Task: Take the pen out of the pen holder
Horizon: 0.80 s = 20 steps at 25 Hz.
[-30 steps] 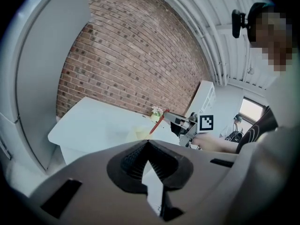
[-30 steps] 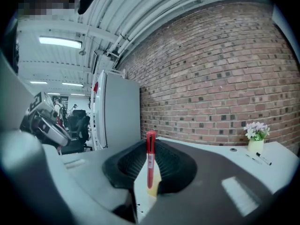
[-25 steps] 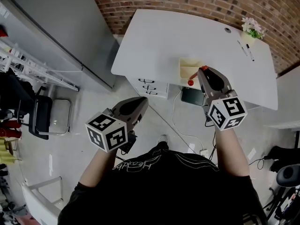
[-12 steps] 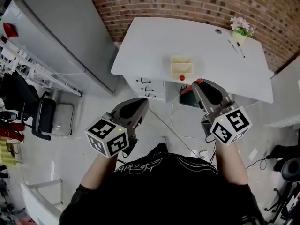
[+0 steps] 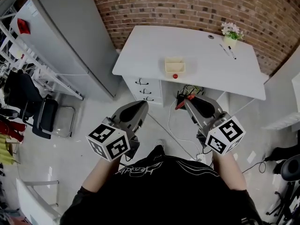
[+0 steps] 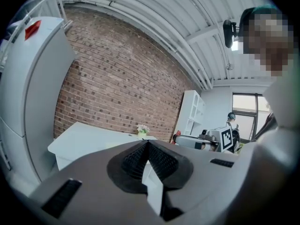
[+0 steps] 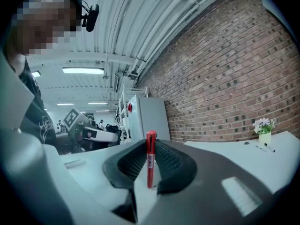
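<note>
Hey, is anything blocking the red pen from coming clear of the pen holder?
Nothing visible. The right gripper holds the red pen over the floor, apart from the pen holder on the desk.

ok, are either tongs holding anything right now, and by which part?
Right tongs hold the red pen, pinched across its barrel, with the capped end sticking up just past the grip. Left tongs are shut with nothing between them.

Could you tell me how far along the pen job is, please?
Done: the red pen is out of the pen holder on the white desk. In hand: the right gripper clamps it, away from the desk. Left: perhaps only setting it down.
</note>
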Available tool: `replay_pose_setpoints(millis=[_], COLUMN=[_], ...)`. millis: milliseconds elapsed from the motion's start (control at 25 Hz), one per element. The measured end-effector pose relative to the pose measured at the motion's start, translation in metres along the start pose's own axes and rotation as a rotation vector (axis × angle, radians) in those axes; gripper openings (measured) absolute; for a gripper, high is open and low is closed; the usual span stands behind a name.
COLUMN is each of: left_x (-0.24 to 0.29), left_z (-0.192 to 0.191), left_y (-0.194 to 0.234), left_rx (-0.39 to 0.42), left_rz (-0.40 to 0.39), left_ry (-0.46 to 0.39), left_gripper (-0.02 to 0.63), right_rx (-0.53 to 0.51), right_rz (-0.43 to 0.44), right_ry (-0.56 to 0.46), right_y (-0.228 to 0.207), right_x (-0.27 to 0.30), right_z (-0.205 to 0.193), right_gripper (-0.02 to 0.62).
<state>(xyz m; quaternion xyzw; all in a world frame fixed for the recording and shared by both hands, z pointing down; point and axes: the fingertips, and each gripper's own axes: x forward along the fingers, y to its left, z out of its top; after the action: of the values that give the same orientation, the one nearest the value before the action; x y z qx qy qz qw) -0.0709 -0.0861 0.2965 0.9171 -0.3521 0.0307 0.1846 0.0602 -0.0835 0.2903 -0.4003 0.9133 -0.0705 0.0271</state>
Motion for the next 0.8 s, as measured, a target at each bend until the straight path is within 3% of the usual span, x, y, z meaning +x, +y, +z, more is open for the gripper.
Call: replay_pose_setpoints(millis=[440, 800], left_x=[-0.014, -0.020], left_z=[-0.017, -0.028], left_y=[-0.065, -0.095], left_rx=[0.041, 0.067], left_rz=[-0.075, -0.094], left_ry=[0.002, 0.015], left_gripper=[0.003, 0.003], right_rx=[0.065, 0.047], right_rz=[0.030, 0.055], right_ry=[-0.017, -0.041], right_y=[0.032, 0.051], right_x=[-0.056, -0.078], right_z=[0.003, 0.009], right_gripper=[0.055, 0.055])
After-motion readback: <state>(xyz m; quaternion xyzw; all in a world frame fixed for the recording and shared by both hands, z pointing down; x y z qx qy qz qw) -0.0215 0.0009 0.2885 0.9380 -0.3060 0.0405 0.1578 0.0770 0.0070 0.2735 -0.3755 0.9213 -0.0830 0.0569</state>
